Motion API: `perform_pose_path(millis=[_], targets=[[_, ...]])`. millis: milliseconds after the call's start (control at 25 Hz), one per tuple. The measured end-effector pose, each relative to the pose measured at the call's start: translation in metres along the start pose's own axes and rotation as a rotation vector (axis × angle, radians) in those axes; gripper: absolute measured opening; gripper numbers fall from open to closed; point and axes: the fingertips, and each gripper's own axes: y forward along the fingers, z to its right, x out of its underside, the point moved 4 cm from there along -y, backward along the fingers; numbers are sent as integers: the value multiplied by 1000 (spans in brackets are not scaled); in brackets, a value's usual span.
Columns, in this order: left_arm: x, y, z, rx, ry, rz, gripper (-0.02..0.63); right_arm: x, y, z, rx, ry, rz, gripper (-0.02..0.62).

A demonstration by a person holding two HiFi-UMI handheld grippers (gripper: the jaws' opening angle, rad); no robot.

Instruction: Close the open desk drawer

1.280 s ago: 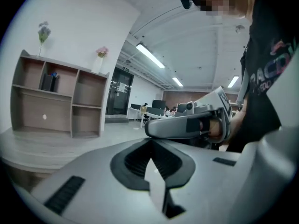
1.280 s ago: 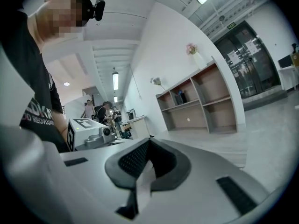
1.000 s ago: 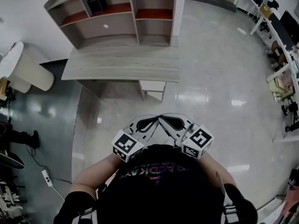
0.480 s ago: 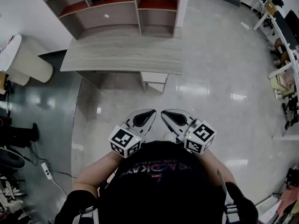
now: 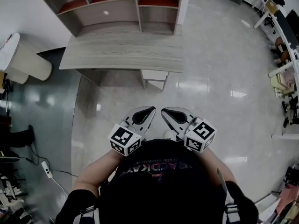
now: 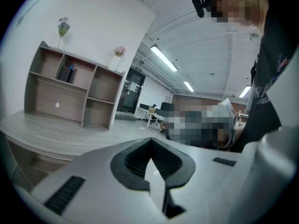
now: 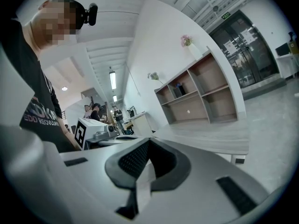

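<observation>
1. Drawer [image 5: 154,80]: its pale front juts out from under the right end of the counter [image 5: 121,55], facing me. It is well apart from both grippers, with bare floor [image 5: 210,78] between.
2. The left gripper [image 5: 148,112] and the right gripper [image 5: 167,112] are side by side close to my chest, tips near each other and aimed toward the counter. Both pairs of jaws are pressed together with nothing between them.
3. I judge the step in hand to be the approach. Nothing is touched yet, so I have to close the gap and come down to the height of the drawer front.
4. To do it well, I would keep the jaws together and use one gripper as a blunt pusher. I would meet the middle of the front square on, then press straight in along the runners so the drawer does not skew.
5. The front sits below the counter's edge, so coming in too high would hit that edge instead. From here I cannot tell how far the drawer is out or whether it has a handle, so I would slow down before contact.
</observation>
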Motion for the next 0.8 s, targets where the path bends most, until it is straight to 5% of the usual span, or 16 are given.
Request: perform_pose_path(millis=[800], targets=[[7,0,-2,-7,-23,-18,11,6,5,-4,-6,-19,-37,17]])
